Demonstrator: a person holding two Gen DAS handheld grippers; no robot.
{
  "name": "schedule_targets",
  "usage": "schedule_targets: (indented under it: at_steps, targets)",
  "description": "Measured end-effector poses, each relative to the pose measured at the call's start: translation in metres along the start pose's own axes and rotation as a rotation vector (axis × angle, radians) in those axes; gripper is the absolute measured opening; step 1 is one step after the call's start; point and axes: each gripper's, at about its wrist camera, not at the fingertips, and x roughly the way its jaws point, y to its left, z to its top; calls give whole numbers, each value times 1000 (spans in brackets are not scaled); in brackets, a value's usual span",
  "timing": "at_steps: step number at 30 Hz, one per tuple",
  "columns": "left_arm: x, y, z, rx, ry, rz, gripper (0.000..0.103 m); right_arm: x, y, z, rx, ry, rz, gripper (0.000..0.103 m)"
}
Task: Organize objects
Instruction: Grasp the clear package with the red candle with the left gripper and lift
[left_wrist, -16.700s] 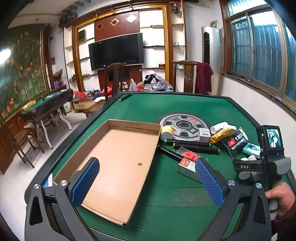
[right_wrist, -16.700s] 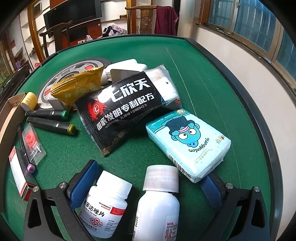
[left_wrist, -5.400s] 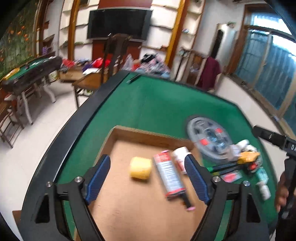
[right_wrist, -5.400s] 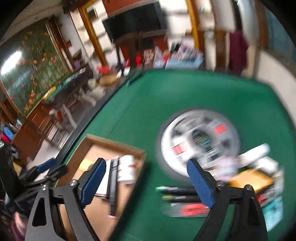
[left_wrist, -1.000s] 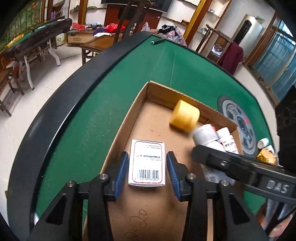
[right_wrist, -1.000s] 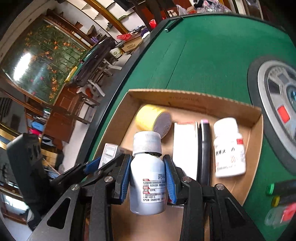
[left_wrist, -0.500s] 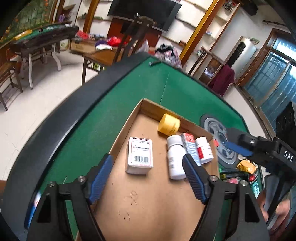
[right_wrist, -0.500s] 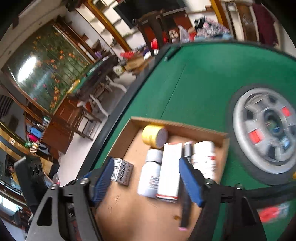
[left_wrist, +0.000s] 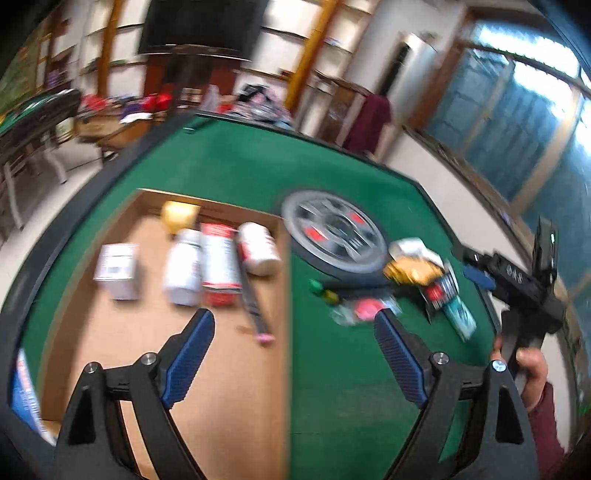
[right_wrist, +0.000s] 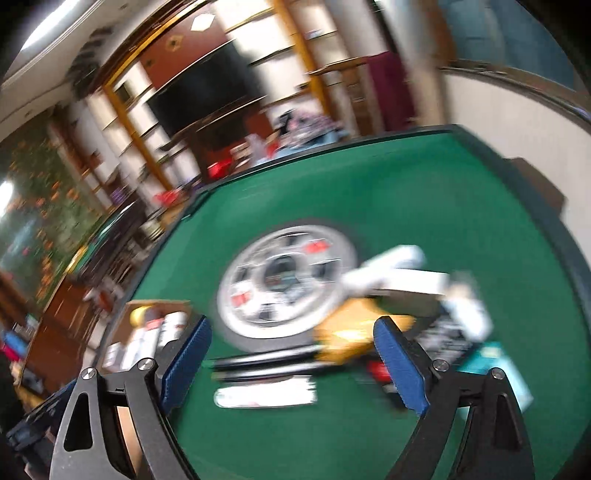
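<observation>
A shallow cardboard box (left_wrist: 110, 354) lies on the green table. In it lie a white carton (left_wrist: 116, 269), a yellow roll (left_wrist: 179, 216), two white bottles (left_wrist: 183, 271), a red-and-white box (left_wrist: 219, 266) and a dark pen (left_wrist: 253, 306). My left gripper (left_wrist: 291, 336) hovers over the box's right wall, jaws still opening, nothing between them. To the right lie markers (left_wrist: 347, 286), a yellow packet (left_wrist: 412, 271), a black sachet (left_wrist: 439, 291) and a teal tissue pack (left_wrist: 460, 317). My right gripper (right_wrist: 291, 352) hangs over the markers (right_wrist: 266, 363) and yellow packet (right_wrist: 351, 336), its jaws opening and empty.
A round grey hub (left_wrist: 332, 232) sits mid-table beside the box; the right wrist view also shows the hub (right_wrist: 284, 280). A hand (left_wrist: 530, 373) holds the right gripper's handle (left_wrist: 524, 295) at the table's right edge. Chairs, a television and shelves stand beyond.
Both grippers let go of the carton and the bottle in the box, opened wide, and swung right towards the loose pile. The views are now blurred by motion.
</observation>
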Motion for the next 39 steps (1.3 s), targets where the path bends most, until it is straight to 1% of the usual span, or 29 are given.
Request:
schedule_targets:
  at_steps: [2,3,6,9,11,13,15,16,17,18,20,22,24,25,26,27,29,30,31,32,35,36,38,39]
  targets:
    - [15,-24,-6,68,25,-7,88,-5,-27,0,38,-22,-27,93]
    - [25,-42,-11,124,39,-17,88,-8,-37,-1,53,-29,-33,93]
    - [50,-76,-19,240,73,-23,88,-12,-69,1,104,-56,-41,93]
    - [75,-95,-18,317,92,-16,87,-18,-90,4,127,-91,-50,93]
    - [91,-99,-15,348,109,8,87,-23,-105,4,134,-118,-55,93]
    - [111,-100,-11,372,135,52,87,-25,-116,5,140,-139,-54,93]
    - [129,-100,-9,377,163,88,87,-23,-124,5,160,-124,-50,93]
    - [137,-100,-10,369,179,87,87,-22,-126,5,179,-112,-28,93]
    - [143,-99,-11,356,195,69,87,-20,-128,5,192,-105,-5,93]
    - [148,-99,-13,338,216,29,87,-21,-129,5,205,-105,14,93]
    - [151,-103,-18,322,240,-62,87,-23,-126,6,202,-111,22,94]
    - [148,-109,-25,339,257,-141,87,-25,-125,5,196,-114,29,94]
    - [141,-118,-32,352,288,-251,87,-21,-123,4,202,-105,35,94]
    - [136,-122,-34,361,296,-289,87,-19,-124,3,207,-98,39,94]
    - [131,-127,-35,375,292,-308,87,-18,-125,2,215,-88,44,94]
    - [127,-131,-36,393,282,-305,87,-16,-126,2,222,-84,47,94]
    - [123,-138,-33,434,248,-220,87,-16,-129,2,238,-84,52,94]
    - [124,-142,-30,468,216,-147,87,-16,-131,2,246,-85,54,94]
    - [127,-145,-29,495,198,-102,87,-16,-132,2,251,-84,54,94]
    - [131,-147,-27,517,191,-74,87,-16,-132,2,254,-84,54,94]
    - [150,-153,-24,568,211,-49,87,-16,-134,2,258,-84,50,94]
    - [157,-154,-25,585,234,-48,87,-16,-134,1,259,-85,45,94]
    - [163,-156,-25,593,257,-58,85,-16,-135,1,262,-85,39,95]
    - [166,-158,-26,591,266,-79,83,-16,-136,1,266,-83,38,95]
